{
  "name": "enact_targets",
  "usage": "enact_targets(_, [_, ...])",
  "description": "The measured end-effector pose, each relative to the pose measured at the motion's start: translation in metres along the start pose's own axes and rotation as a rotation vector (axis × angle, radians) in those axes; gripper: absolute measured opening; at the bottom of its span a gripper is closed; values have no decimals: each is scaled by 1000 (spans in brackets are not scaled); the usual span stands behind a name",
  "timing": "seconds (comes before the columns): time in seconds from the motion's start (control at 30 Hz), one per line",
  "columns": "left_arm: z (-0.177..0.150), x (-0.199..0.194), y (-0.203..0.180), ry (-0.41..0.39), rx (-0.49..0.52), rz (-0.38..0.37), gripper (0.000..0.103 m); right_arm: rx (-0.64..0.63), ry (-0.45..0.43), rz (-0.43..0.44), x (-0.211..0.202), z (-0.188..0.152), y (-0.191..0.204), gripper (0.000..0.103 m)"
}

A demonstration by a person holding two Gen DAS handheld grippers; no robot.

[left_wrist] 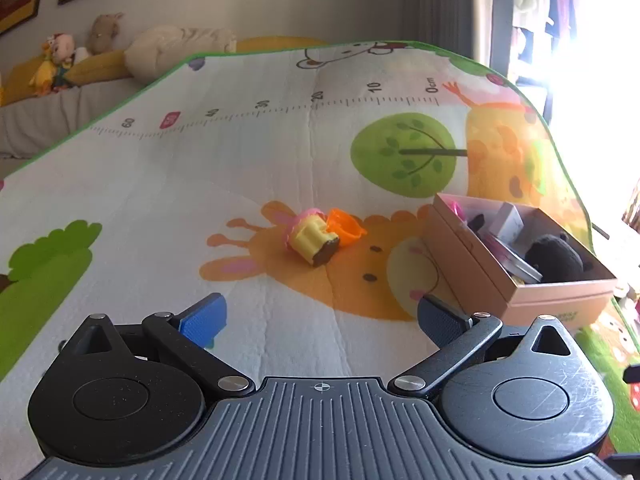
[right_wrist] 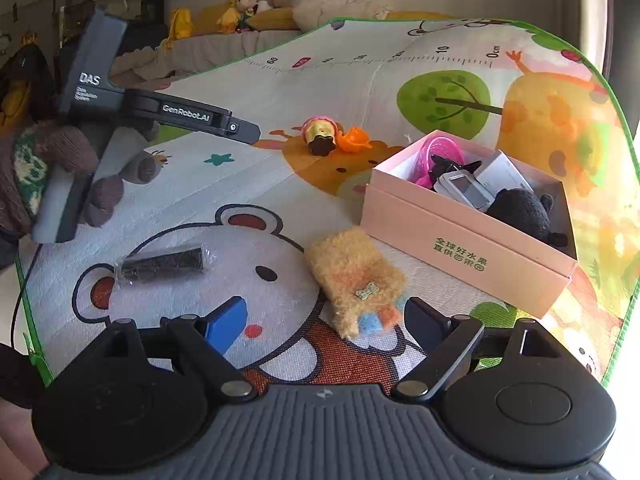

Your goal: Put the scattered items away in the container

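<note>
Both grippers are sitting released over the mat (left_wrist: 160,184), nothing between the jaws. Right gripper (right_wrist: 326,322) is hovering just over the fuzzy pouch (right_wrist: 354,280), which is lying beside the box (right_wrist: 460,240). Left gripper (left_wrist: 320,320) is pointing at the cupcake toy (left_wrist: 310,238), which is touching the orange toy (left_wrist: 346,226), left of the box. Wrapped black roll (right_wrist: 162,266) is lying well apart, left of the pouch.
</note>
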State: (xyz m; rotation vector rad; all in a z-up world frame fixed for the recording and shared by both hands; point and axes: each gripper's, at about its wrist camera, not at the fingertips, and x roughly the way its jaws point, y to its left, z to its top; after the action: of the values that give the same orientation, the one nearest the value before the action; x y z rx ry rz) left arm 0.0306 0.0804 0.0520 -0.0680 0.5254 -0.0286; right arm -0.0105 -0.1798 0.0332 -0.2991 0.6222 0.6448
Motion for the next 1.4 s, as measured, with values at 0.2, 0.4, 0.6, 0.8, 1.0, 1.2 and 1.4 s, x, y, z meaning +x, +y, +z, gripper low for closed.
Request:
enact_targets(0.2, [-57,-54,-37,156,291,-214,103,-7,29,-44,16,-17,6,98])
enact_targets(0.4, [-88,-67,-42,206,490,-60,103,101,49,-71,26,-28,-10,103])
enact_targets(0.6, [-69,-50,-15,182,471,220,103,158,64,-56,27,-32,-17,103])
enact_targets(0.8, [-69,-51,-7,187,458,206,103,172,68,-54,27,-32,-17,103])
enact_targets(1.0, [-69,-52,-18,178,421,77,103,136,130,8,29,-20,-22,103])
enact_targets(1.2, [-66,-39,-38,179,385,-29,103,67,37,-5,36,12,-22,91])
enact_targets(1.4, [-70,-41,-42,202,364,-52,103,68,50,-35,77,25,-29,88])
